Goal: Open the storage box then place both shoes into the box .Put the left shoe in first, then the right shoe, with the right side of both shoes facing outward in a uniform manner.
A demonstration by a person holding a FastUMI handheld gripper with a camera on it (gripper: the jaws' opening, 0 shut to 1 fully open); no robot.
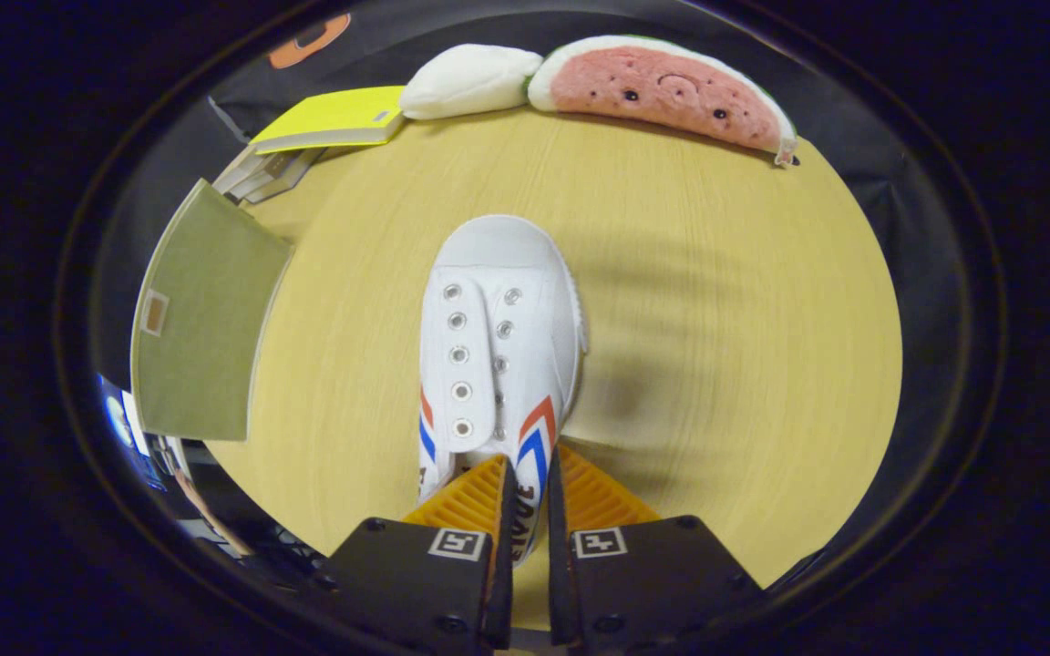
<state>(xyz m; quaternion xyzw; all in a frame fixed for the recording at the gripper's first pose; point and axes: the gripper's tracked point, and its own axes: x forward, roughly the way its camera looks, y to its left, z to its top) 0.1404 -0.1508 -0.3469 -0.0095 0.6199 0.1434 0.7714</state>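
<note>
One white shoe (498, 346) was clamped at its heel-side wall by the jaws (525, 497), toe pointing away over the desk (716, 301). Left of the shoe stood the storage box (201, 333); nothing looked stowed yet.

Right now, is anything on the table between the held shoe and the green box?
Nothing visible. The gripper fingers pinch the white shoe's side wall; bare table lies between it and the green storage box to its left.

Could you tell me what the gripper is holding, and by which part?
The gripper is shut on the white shoe, pinching its side wall near the heel opening.
</note>
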